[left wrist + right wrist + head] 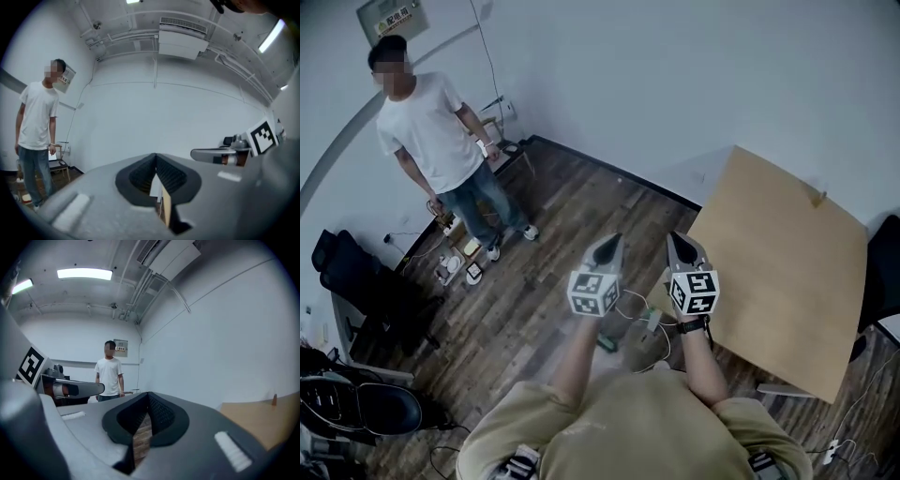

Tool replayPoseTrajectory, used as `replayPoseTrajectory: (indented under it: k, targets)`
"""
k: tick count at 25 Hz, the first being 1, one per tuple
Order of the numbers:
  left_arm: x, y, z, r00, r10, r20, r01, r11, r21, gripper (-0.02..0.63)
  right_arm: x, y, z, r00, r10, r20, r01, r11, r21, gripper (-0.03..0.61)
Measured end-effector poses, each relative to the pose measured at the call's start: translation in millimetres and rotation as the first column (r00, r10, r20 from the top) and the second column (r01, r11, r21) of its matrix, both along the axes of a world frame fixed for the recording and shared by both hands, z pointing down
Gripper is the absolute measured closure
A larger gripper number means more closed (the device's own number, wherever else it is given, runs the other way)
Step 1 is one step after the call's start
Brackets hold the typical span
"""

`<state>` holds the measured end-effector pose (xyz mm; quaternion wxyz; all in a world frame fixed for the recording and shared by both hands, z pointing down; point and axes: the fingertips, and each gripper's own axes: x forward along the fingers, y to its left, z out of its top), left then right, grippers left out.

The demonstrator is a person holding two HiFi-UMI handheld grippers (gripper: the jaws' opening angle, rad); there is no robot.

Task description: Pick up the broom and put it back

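Hovering level side by side above the wooden floor (567,211), the left gripper (610,244) and right gripper (674,241) each have jaws pressed together on nothing, while the broom shows in no view, so its direction, long axis and nearer hand cannot be judged.

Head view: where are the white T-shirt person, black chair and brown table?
white T-shirt person (429,124), head view, chest.
black chair (367,281), head view, its middle.
brown table (783,267), head view, bare top.
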<state>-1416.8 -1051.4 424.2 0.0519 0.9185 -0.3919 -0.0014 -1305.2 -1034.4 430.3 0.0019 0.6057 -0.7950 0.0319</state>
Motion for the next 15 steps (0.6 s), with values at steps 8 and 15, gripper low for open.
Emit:
replayPoseTrajectory:
  k: [8, 15]
  targets:
    - [48, 10, -42, 1.000, -0.005, -0.009, 0.006, 0.991, 0.130, 0.612, 50, 2, -32, 1.000, 0.006, 0.010, -0.007, 0.996, 0.087, 0.574]
    - [62, 12, -16, 1.000, -0.010, 0.028, 0.007, 0.995, 0.097, 0.612, 66, -6, -8, 1.000, 0.000, 0.018, -0.001, 0.999, 0.054, 0.574]
